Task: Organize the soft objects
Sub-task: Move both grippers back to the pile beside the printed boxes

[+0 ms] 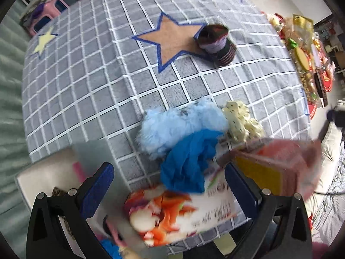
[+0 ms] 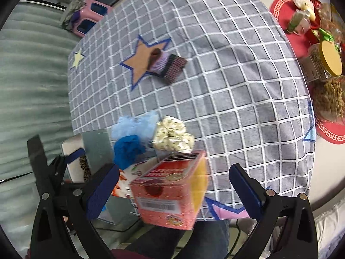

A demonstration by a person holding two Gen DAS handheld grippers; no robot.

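Three scrunchies lie bunched near the front edge of the grey checked tablecloth: a fluffy light-blue one, a deep-blue one and a cream dotted one. The deep-blue one rests on a white snack packet. My left gripper is open around that packet. My right gripper is open, and a tilted red-pink box sits between its fingers without touching them. A dark knitted piece lies by the brown star.
A white bin with patterned items stands below the table's left front corner. A red round tray with jars sits to the right. A pink stool is at the far left. A person's dark trouser leg shows under the table edge.
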